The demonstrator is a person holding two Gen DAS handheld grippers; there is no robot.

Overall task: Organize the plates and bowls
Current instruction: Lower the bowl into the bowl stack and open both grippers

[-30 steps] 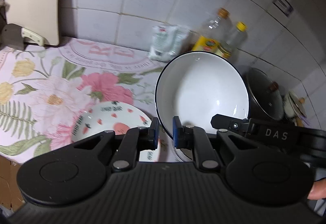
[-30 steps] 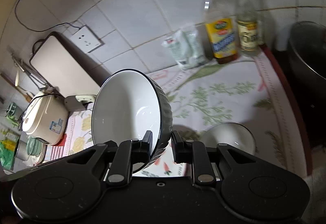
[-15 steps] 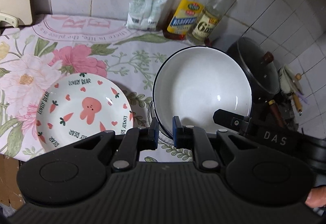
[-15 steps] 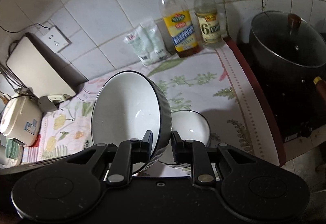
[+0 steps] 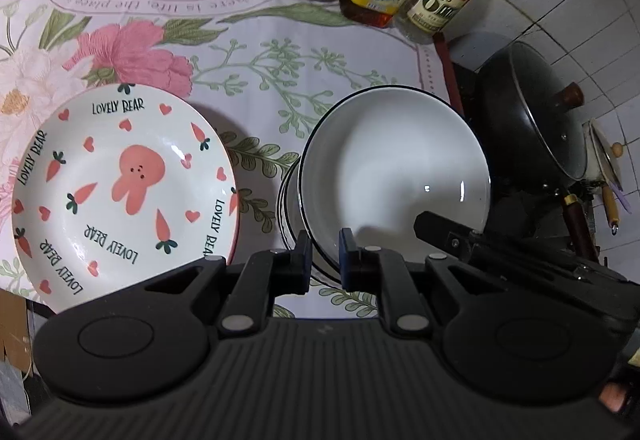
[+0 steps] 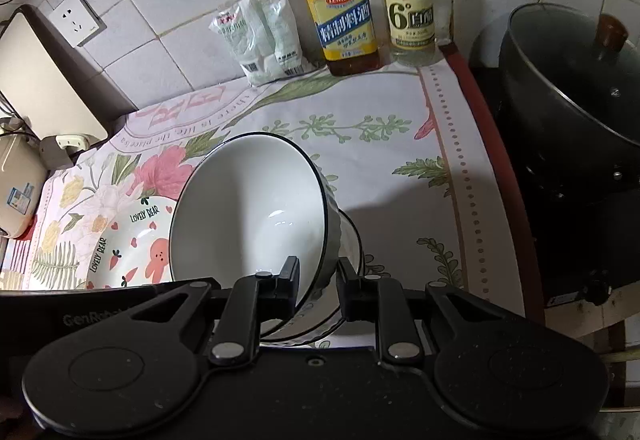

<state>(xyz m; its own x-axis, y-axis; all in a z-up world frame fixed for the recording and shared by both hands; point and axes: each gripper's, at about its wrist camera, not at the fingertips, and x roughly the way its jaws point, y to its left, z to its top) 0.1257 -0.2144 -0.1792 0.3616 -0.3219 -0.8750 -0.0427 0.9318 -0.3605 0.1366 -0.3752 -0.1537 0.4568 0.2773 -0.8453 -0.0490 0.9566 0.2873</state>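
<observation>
A white bowl with a dark rim (image 5: 396, 176) is held tilted by both grippers. My left gripper (image 5: 324, 260) is shut on its near rim; my right gripper (image 6: 318, 282) is shut on its wall, and the bowl (image 6: 248, 208) fills the middle of the right wrist view. Right under it stands another white bowl (image 5: 289, 208) on the cloth, also seen in the right wrist view (image 6: 350, 240); whether they touch is unclear. A carrot-and-bunny plate (image 5: 120, 192) lies to the left, also in the right wrist view (image 6: 132, 244).
The floral tablecloth (image 5: 280, 52) covers the counter. Two bottles (image 6: 340, 0) (image 6: 410, 0) and white bags (image 6: 260, 32) stand at the tiled wall. A lidded black pot (image 6: 572, 96) sits at the right, a rice cooker (image 6: 16, 184) and wall socket (image 6: 74, 18) at the left.
Both grippers have carried the tilted bowl down and forward, until it sits just above the second bowl on the cloth. The plate now lies closer in view.
</observation>
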